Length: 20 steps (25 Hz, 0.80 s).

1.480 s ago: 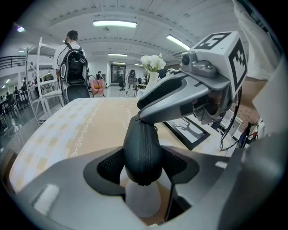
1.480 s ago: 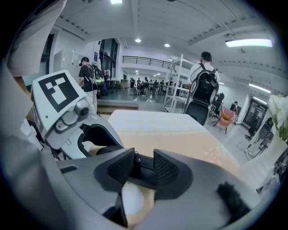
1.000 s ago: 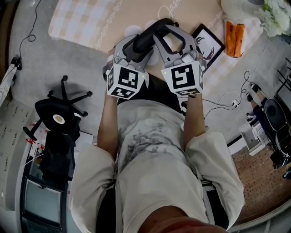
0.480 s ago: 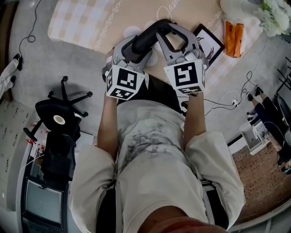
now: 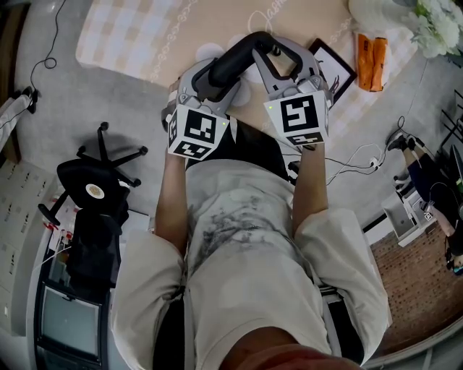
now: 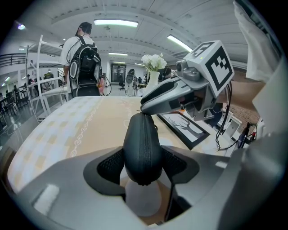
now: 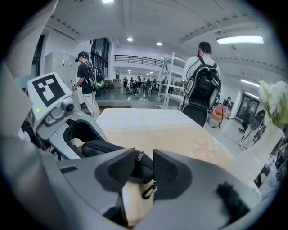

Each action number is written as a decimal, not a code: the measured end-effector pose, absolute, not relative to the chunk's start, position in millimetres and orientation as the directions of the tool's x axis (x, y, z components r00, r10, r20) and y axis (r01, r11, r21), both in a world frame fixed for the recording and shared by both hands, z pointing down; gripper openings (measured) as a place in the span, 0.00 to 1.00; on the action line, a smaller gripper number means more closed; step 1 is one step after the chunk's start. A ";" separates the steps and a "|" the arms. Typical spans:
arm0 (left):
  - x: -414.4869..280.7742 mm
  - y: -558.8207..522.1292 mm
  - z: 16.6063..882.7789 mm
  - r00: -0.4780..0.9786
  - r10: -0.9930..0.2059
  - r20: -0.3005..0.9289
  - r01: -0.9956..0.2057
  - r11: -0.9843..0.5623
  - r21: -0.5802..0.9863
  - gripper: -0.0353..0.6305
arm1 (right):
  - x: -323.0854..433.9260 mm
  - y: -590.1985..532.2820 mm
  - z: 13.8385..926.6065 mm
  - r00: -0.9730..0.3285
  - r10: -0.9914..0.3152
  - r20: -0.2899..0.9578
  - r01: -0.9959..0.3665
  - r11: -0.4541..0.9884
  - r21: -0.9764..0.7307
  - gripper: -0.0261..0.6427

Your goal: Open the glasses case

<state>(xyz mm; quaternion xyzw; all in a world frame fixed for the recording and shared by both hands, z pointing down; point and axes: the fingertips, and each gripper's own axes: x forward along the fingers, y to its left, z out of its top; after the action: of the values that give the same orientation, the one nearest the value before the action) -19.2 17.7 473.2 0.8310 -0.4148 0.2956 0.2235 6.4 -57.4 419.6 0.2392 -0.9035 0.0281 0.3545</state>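
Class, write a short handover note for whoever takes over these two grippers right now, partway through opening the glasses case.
Left gripper: shut on the middle of the black glasses case, holding it over the table.
Right gripper: shut on the case's far end, with the zip pull between its jaws.
Done: case gripped by both grippers.
Left to do: the zip looks closed along the visible side; draw the pull round, then lift the lid.
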 end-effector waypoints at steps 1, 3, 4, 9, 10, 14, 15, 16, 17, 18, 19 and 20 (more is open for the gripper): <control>-19.3 17.7 473.3 0.482 -0.557 0.677 -0.821 -0.556 0.127 0.45 | 7.1 -58.3 420.1 -0.635 -0.412 0.654 -0.456 0.883 0.115 0.24; -19.5 17.6 473.6 0.483 -0.556 0.677 -0.821 -0.556 0.130 0.45 | 7.8 -60.1 420.7 -0.638 -0.410 0.652 -0.459 0.882 0.105 0.24; -19.6 17.5 473.8 0.484 -0.555 0.677 -0.821 -0.555 0.131 0.45 | 8.1 -60.9 421.1 -0.640 -0.409 0.650 -0.462 0.881 0.099 0.24; -20.0 17.8 474.5 0.486 -0.554 0.676 -0.821 -0.555 0.135 0.45 | 10.1 -64.4 422.5 -0.642 -0.411 0.647 -0.477 0.875 0.083 0.24; -20.1 17.9 474.4 0.486 -0.554 0.676 -0.821 -0.555 0.136 0.45 | 10.5 -65.0 422.7 -0.642 -0.412 0.647 -0.478 0.874 0.082 0.24; -20.5 18.0 474.1 0.489 -0.553 0.675 -0.820 -0.554 0.139 0.45 | 11.4 -67.3 423.2 -0.641 -0.413 0.648 -0.485 0.871 0.076 0.24; -20.5 18.0 474.1 0.489 -0.553 0.675 -0.820 -0.554 0.140 0.45 | 11.8 -68.0 423.5 -0.640 -0.413 0.648 -0.486 0.871 0.075 0.24; -20.5 18.0 474.1 0.489 -0.553 0.675 -0.820 -0.555 0.139 0.45 | 12.2 -68.5 423.7 -0.639 -0.414 0.649 -0.488 0.870 0.075 0.24; -20.5 18.0 474.1 0.489 -0.553 0.675 -0.820 -0.555 0.139 0.45 | 12.7 -69.0 424.1 -0.638 -0.414 0.649 -0.489 0.869 0.074 0.24; -20.6 18.0 474.2 0.489 -0.553 0.675 -0.820 -0.556 0.138 0.45 | 13.2 -69.5 424.4 -0.637 -0.415 0.650 -0.490 0.869 0.073 0.24; -20.7 18.0 474.4 0.489 -0.552 0.675 -0.819 -0.557 0.138 0.45 | 13.5 -69.9 424.8 -0.637 -0.415 0.650 -0.491 0.868 0.073 0.24; -20.8 17.9 474.6 0.490 -0.552 0.675 -0.819 -0.557 0.139 0.45 | 13.8 -70.4 425.1 -0.636 -0.414 0.651 -0.492 0.868 0.071 0.24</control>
<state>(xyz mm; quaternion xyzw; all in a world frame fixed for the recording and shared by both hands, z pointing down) -20.8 17.9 474.6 0.8324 -0.4118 0.2925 0.2281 13.8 -70.4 425.1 0.2511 -0.9028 0.0566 0.3446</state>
